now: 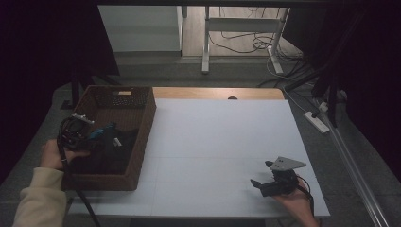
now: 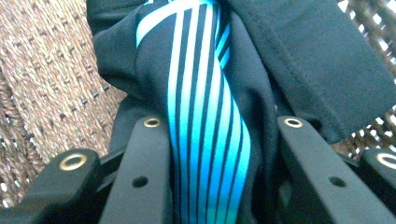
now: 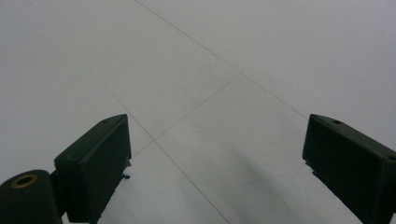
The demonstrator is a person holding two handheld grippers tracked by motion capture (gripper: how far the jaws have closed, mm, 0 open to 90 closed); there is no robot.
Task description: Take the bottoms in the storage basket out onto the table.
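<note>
The fingers (image 2: 140, 177) of the left gripper (image 2: 217, 186) stand a little apart with a dark cloth (image 2: 299, 60) bunched between them. A band of bright blue and white stripes (image 2: 205, 140) on that cloth runs up the middle of the gap, and the cloth fills the space from one finger to the other. Whether the fingers are pressing on it or only lying around it cannot be told. Behind the cloth, in the left gripper view, is the brown woven wall of a basket (image 2: 46, 70).

From the high view, the left gripper (image 1: 101, 133) reaches down into the basket (image 1: 142, 137), which sits at the left edge of the white bench (image 1: 222, 142), reaching from near the far left corner toward the near left corner. The cloth (image 1: 111, 153) lies heaped in the near half of the basket. The person's left hand (image 1: 54, 156) holds the gripper at the basket's left rim, with a pale sleeve (image 1: 40, 198) below it.

The fingers (image 3: 95, 163) of the right gripper (image 3: 215, 168) are spread wide with nothing between them, and bare white bench (image 3: 210, 60) lies under them. In the high view the right gripper (image 1: 259, 185) is near the near right corner of the bench, pointing left, held by the right hand (image 1: 298, 203), well apart from the basket.
</note>
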